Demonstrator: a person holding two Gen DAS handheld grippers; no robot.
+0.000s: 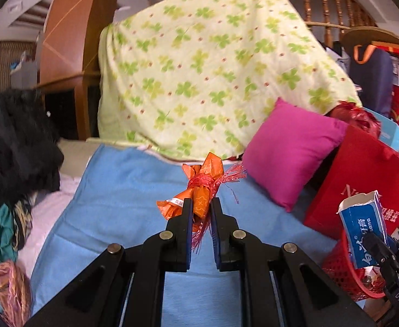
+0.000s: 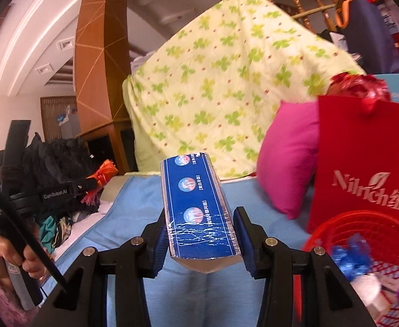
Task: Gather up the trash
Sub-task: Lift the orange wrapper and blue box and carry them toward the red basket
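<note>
My left gripper [image 1: 201, 204] is shut on an orange wrapper [image 1: 199, 190] tied with red frayed ribbon, held above the blue sheet [image 1: 117, 190]. My right gripper [image 2: 200, 218] is shut on a blue toothpaste box [image 2: 196, 201], its open end toward the camera. The left wrist view shows that box [image 1: 361, 234] at the lower right, over the red mesh basket [image 1: 344, 272]. In the right wrist view the left gripper [image 2: 90, 185] with the orange wrapper [image 2: 104, 173] appears at the left, and the red mesh basket [image 2: 335, 234] with several scraps sits at the lower right.
A clover-print quilt [image 1: 213, 68] is heaped at the back of the bed. A magenta pillow [image 1: 289, 152] leans against a red paper bag [image 1: 363, 179]. Dark clothes [image 1: 14, 141] pile up at the left. A person's hand [image 2: 5, 253] holds the left gripper's handle.
</note>
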